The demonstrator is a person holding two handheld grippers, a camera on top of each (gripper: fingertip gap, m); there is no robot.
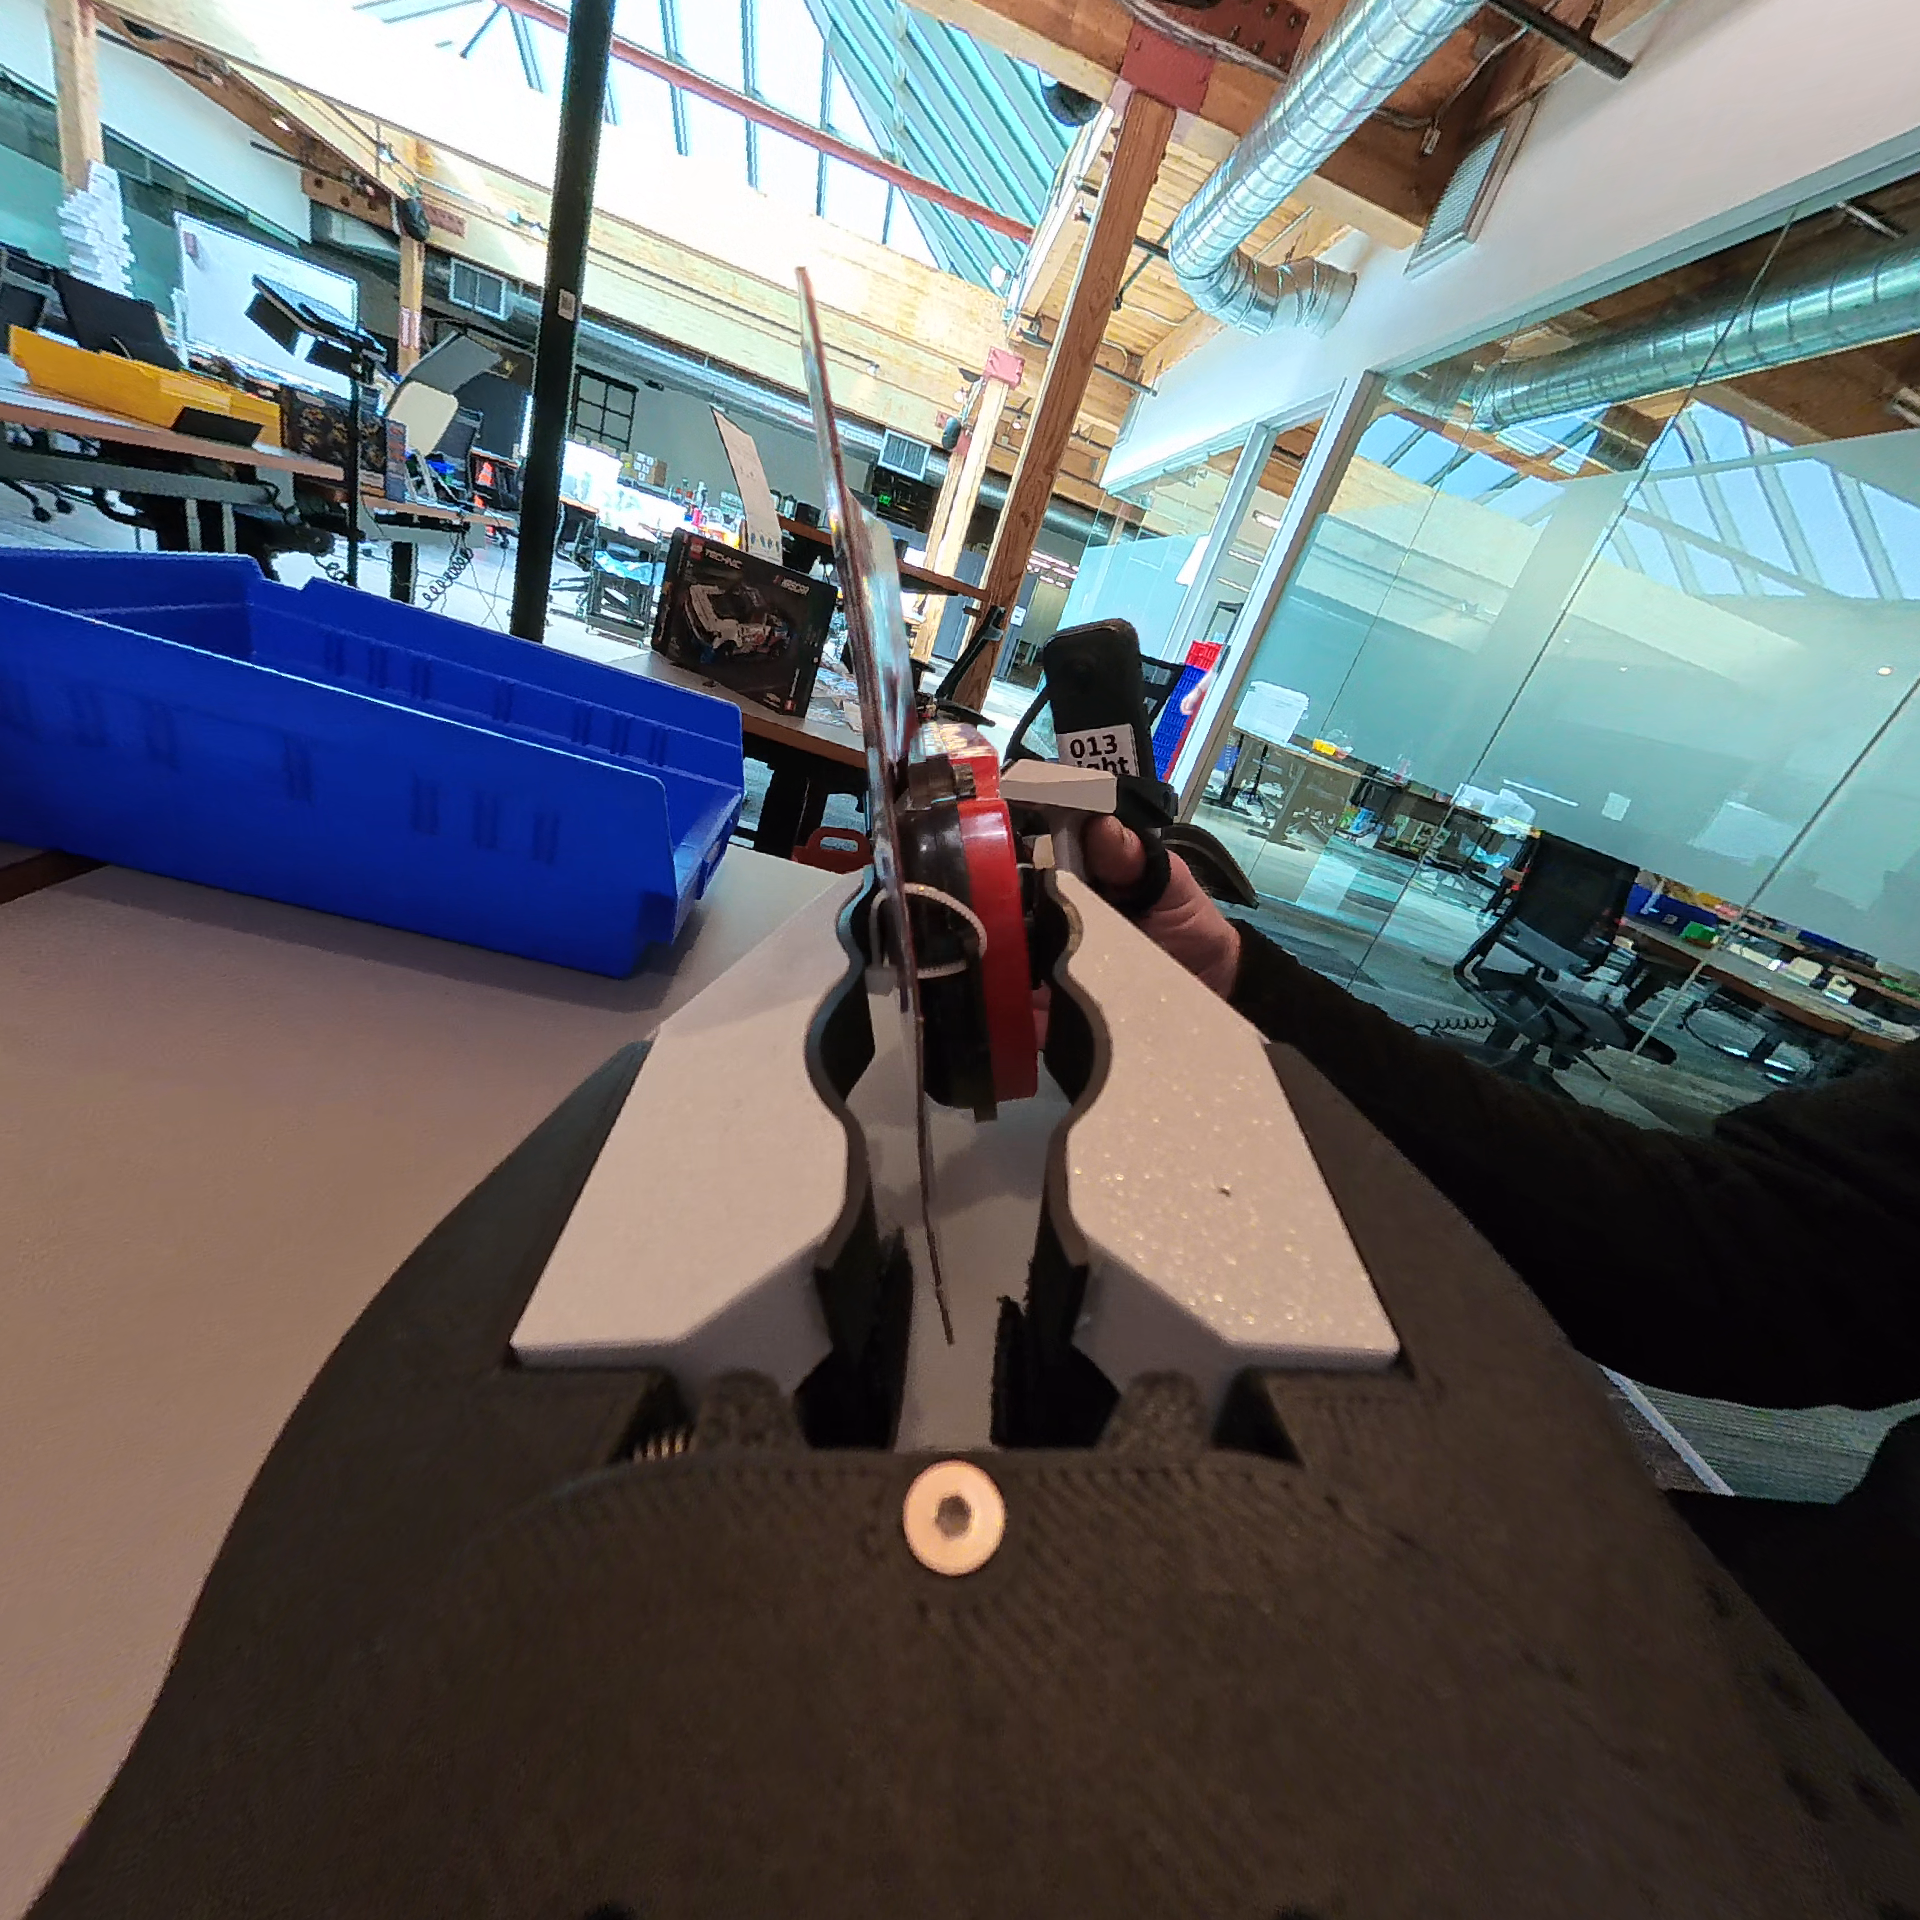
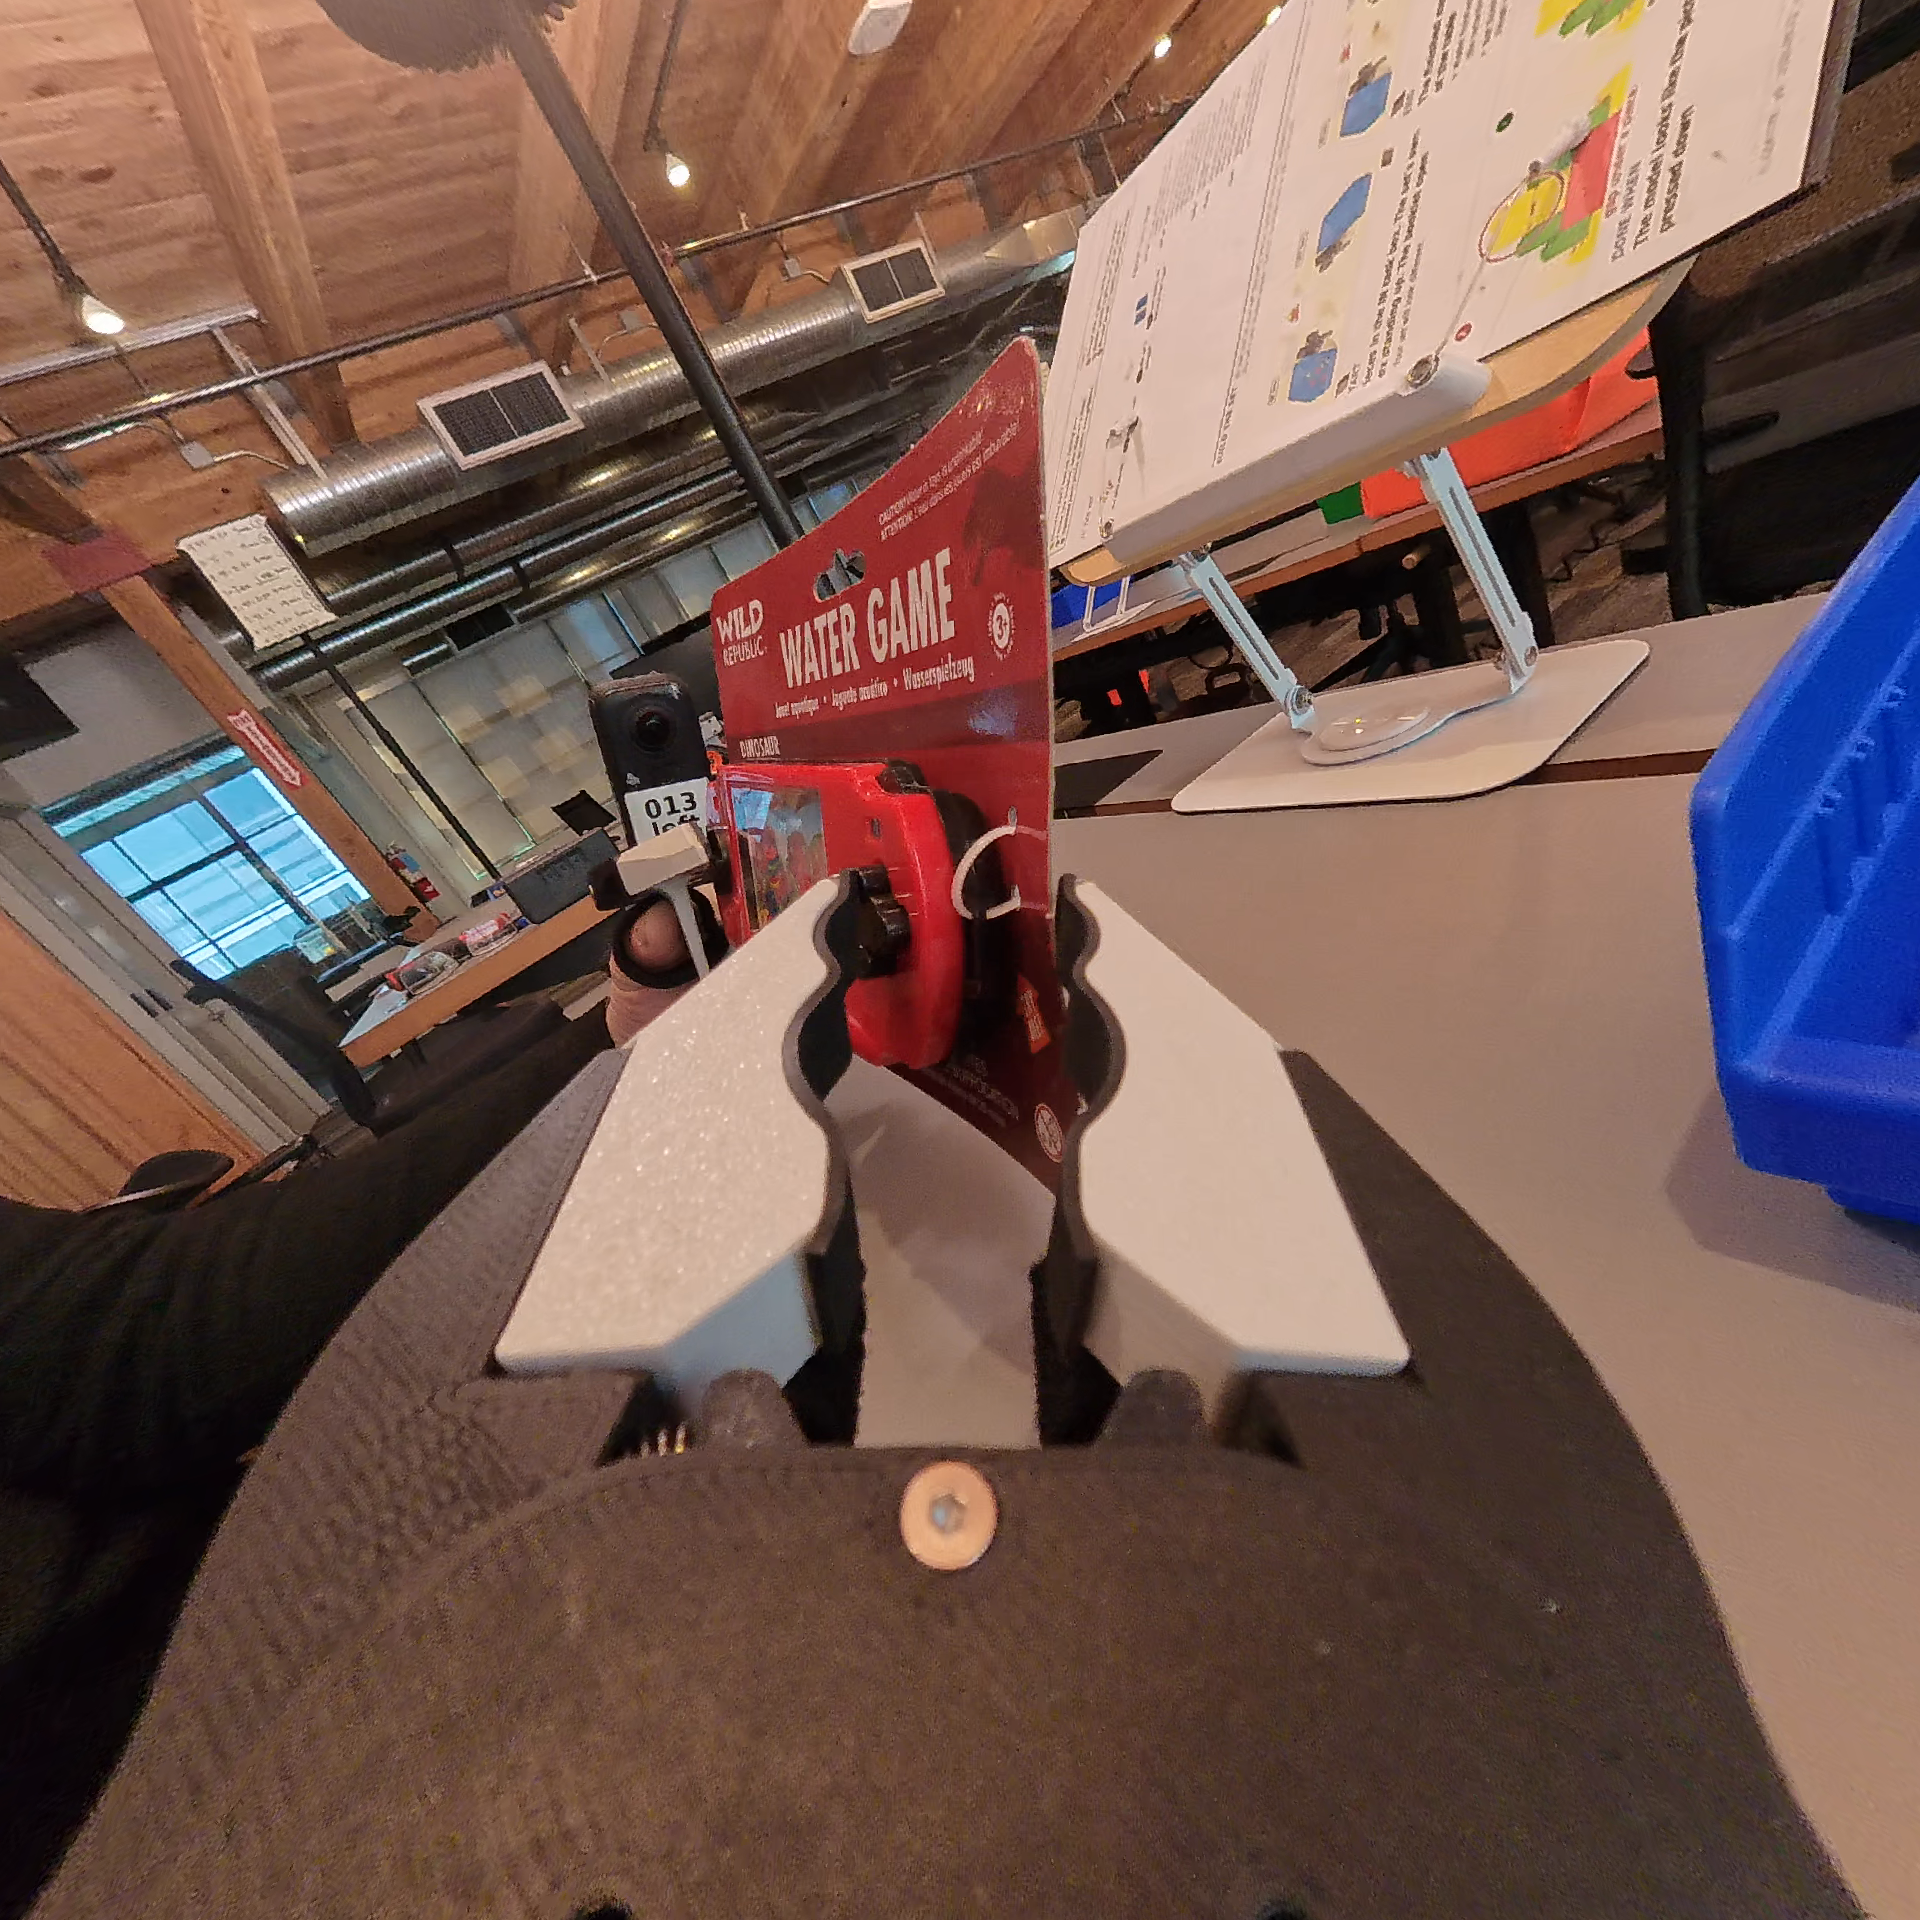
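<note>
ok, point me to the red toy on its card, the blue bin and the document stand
red toy (image 2: pixel 904 925): right wrist view, on its red plastic body.
blue bin (image 1: pixel 343 758): left wrist view, on its near side wall.
document stand (image 2: pixel 1455 727): right wrist view, on its flat base plate.

Mounted just behind each tool's fingers, low over the grey worktop (image 1: pixel 260 1091), looking forward at very close range from opposite sides, each facing the other, both sharing the red carded toy (image 1: pixel 971 904) (image 2: pixel 894 862), the blue bin (image 1: pixel 364 748) (image 2: pixel 1829 935) and the worktop.

blue bin (image 2: pixel 1829 935) cut off at edge
</note>
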